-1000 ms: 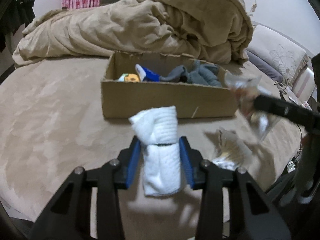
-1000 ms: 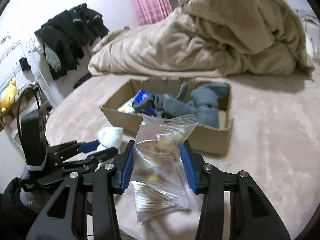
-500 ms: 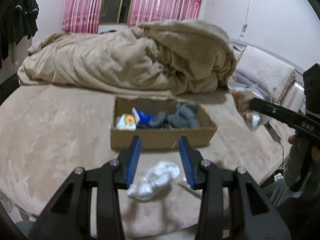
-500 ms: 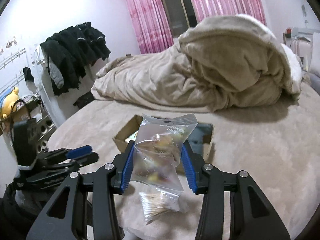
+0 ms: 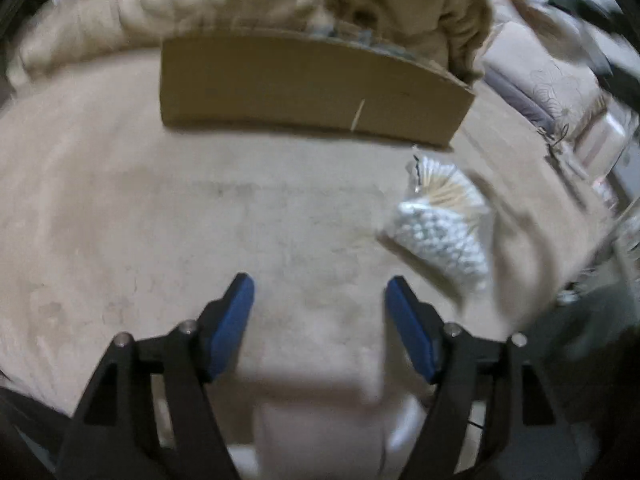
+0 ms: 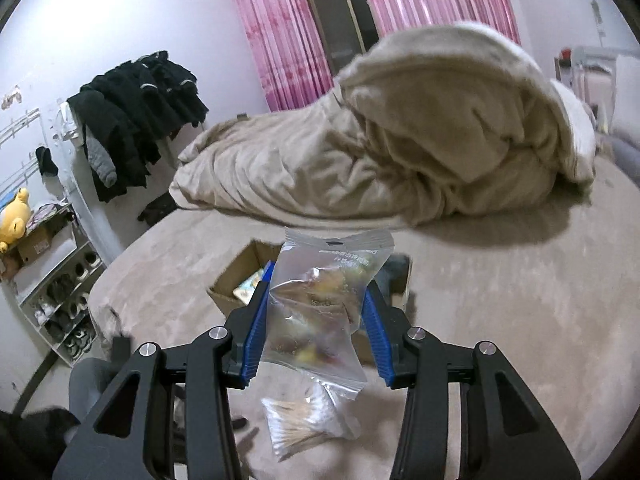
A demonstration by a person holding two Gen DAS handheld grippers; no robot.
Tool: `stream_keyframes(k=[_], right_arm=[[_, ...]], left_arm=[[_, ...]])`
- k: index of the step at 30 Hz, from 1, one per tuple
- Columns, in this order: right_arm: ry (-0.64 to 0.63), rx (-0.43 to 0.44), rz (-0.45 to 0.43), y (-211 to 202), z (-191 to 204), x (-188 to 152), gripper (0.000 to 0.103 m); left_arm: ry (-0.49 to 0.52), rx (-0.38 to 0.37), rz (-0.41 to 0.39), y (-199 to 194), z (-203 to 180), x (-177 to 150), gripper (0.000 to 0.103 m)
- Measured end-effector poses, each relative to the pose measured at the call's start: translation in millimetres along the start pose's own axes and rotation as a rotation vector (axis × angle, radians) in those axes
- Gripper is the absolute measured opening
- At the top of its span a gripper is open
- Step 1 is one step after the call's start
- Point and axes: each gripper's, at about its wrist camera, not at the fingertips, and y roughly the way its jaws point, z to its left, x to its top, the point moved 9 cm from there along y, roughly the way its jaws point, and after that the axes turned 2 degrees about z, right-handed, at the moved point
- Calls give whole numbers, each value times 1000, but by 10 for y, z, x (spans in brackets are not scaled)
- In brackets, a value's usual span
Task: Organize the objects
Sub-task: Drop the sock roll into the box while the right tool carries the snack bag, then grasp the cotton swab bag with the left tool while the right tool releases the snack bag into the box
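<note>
This is a lived-in home bedroom: a wide bed [image 6: 500, 300] heaped with a beige duvet [image 6: 400, 152], pink curtains [image 6: 280, 40] over the window, dark coats [image 6: 136, 112] hung on the wall, and a shoe rack [image 6: 60, 300] topped by a yellow plush toy [image 6: 14, 220].

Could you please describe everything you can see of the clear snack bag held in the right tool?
The snack bag is a clear, crinkly plastic pouch with a flat sealed top edge, a small hang slot and a line of print. Yellow and dark reddish-brown pieces show through it. It stands roughly upright, its middle pinched between the blue pads of the right tool, lifted above the beige bed cover and in front of the cardboard box.
</note>
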Motion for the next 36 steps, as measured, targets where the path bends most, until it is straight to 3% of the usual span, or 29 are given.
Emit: stream_keyframes(k=[3, 7, 11, 14, 18, 22, 24, 28, 36], right_arm=[[34, 3, 18, 49, -37, -123, 48], [45, 20, 20, 58, 0, -185, 48], [1, -4, 35, 121, 50, -244, 48], [14, -8, 57, 157, 39, -254, 48], [-14, -15, 39, 157, 80, -88, 48], [-9, -29, 58, 463, -6, 112, 48], [7, -29, 86, 670, -83, 160, 48], [5, -58, 104, 870, -221, 250, 48], [5, -52, 77, 779, -248, 303, 48]], left_arm=[[25, 69, -75, 51, -52, 26, 73], [8, 77, -209, 70, 3, 70, 77], [-47, 18, -192, -81, 11, 192, 76], [-103, -5, -164, -241, 133, 324, 63], [-93, -36, -184, -528, 173, 660, 64], [-67, -45, -267, -696, 168, 1116, 70], [-64, -92, -221, -622, 122, 1192, 79], [-8, -173, -113, -399, -145, 1032, 81], [152, -188, 31, 71, -785, 508, 81]])
